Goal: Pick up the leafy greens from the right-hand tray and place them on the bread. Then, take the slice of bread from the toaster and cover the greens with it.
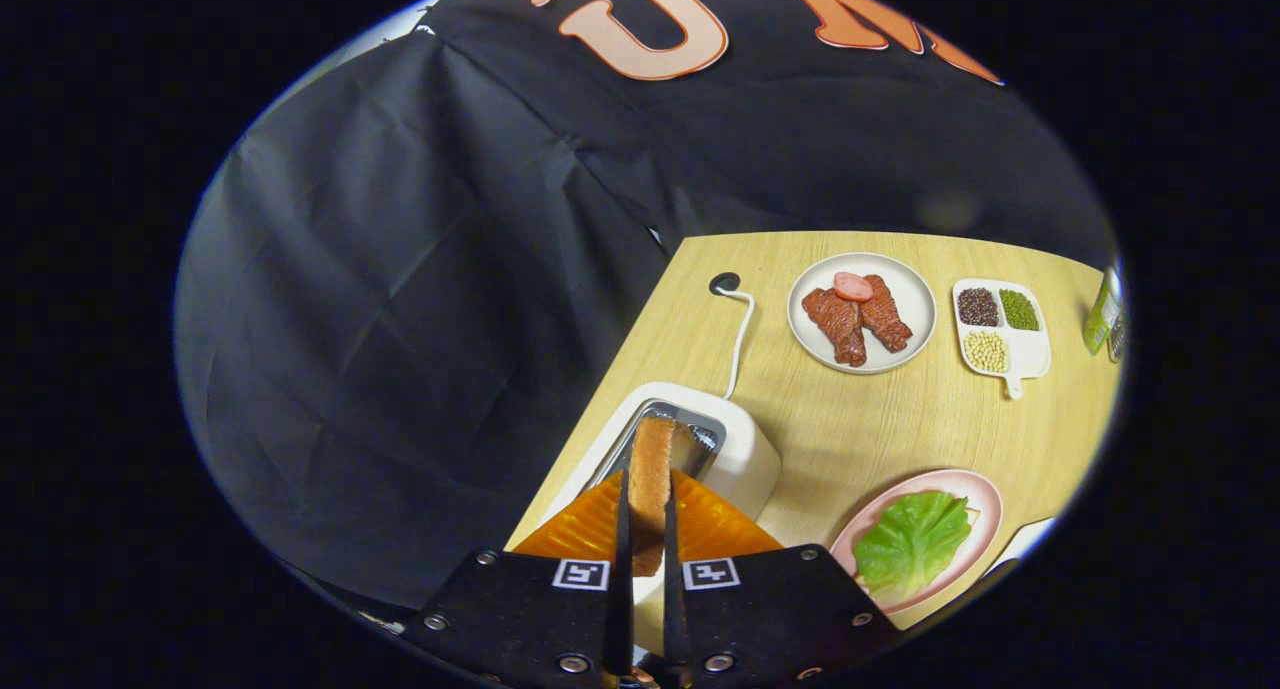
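One bread slice (651, 469) (claw-pinched (645, 529)).

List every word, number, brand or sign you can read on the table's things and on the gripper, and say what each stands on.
No readable text.
Two square coded markers on the gripper, whose fingers press on the bread slice in the toaster: patterns, not words.
Label on the bottle at the far corner of the table: too blurred to read.
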Demonstrator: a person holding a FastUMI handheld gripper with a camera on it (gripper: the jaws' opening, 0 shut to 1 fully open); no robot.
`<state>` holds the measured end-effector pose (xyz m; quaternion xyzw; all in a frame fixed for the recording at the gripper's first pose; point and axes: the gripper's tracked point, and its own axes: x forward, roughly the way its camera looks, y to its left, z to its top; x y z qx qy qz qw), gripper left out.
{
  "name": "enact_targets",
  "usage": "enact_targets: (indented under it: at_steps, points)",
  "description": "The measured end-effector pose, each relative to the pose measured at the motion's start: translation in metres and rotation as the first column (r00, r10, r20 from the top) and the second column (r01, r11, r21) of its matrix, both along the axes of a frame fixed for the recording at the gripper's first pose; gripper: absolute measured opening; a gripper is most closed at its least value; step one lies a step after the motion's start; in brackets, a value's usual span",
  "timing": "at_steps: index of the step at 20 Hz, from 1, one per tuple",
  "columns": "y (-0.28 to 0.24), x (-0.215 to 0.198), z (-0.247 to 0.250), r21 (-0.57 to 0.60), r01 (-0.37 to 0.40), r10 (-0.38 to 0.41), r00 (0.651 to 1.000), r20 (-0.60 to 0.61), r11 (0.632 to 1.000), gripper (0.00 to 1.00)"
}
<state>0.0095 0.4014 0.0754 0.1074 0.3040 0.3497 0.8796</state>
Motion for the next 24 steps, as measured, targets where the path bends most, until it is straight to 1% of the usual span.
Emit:
enact_targets:
  at_steps: [3,5,11,17,24]
  points:
    - [-0.017,-0.015,0.011,0.073,-0.041,0.040,0.999,0.006,0.997,0.12]
    - [-0.032,-0.015,0.011,0.101,-0.047,0.044,0.999,0.024,0.994,0.12]
    - [-0.083,-0.019,0.004,0.158,-0.020,0.014,0.999,0.038,0.987,0.12]
    - [-0.124,-0.011,-0.012,0.214,0.020,-0.023,1.000,0.011,0.977,0.12]
    - [-0.153,-0.010,-0.032,0.260,0.019,-0.020,1.000,0.001,0.965,0.12]
